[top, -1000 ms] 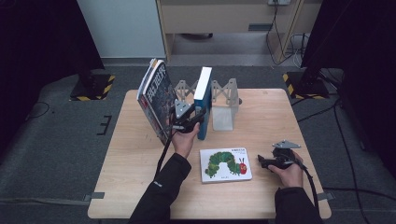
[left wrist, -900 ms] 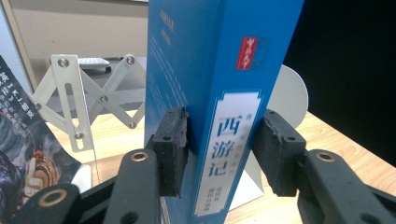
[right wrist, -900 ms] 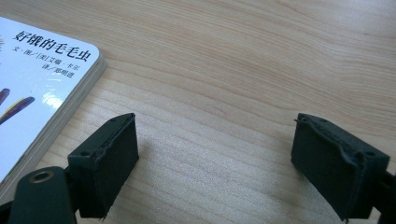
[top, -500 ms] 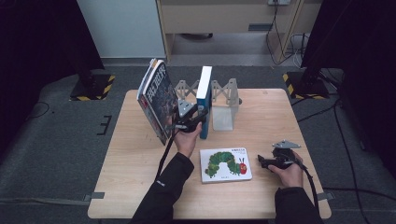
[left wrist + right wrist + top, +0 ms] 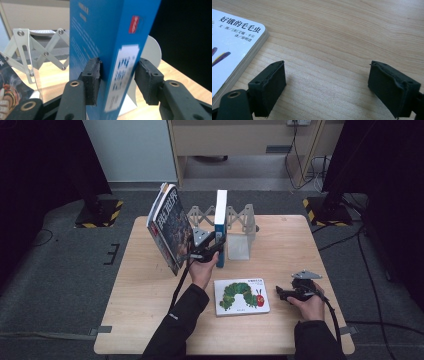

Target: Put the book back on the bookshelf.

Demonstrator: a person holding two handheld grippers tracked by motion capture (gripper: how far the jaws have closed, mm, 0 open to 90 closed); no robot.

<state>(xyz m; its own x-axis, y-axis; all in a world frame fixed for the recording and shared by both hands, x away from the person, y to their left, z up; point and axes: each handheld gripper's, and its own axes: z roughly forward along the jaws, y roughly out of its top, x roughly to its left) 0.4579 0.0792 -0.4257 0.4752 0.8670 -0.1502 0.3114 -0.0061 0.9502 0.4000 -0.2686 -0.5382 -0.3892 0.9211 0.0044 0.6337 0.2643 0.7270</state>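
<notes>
The wooden surface (image 5: 150, 320) carries an expanding book rack (image 5: 240, 220) toward its far edge, with a white bookend (image 5: 239, 246) standing at the near side of it. A large dark illustrated book (image 5: 169, 227) stands tilted at the left of the rack, its top leaning away to the left. Next to it, a blue book (image 5: 220, 220) stands upright on its lower edge, just beside the bookend. A white picture book with a caterpillar cover (image 5: 242, 296) lies flat on the near part of the surface.

The left tool (image 5: 212, 246) has the blue book (image 5: 105, 37) between its jaws; the left pad (image 5: 92, 80) lies against the cover, while a narrow gap seems to remain at the right pad (image 5: 147, 80), so the grip looks loose or only partly closed. The right tool (image 5: 295, 292) rests on the surface to the right of the picture book, jaws spread wide with nothing between them.

The risk from here, as I judge it: with such a light hold, the blue book could tip sideways. It could then knock the tilted dark book, which looks poorly supported and might slide off the left edge.
</notes>
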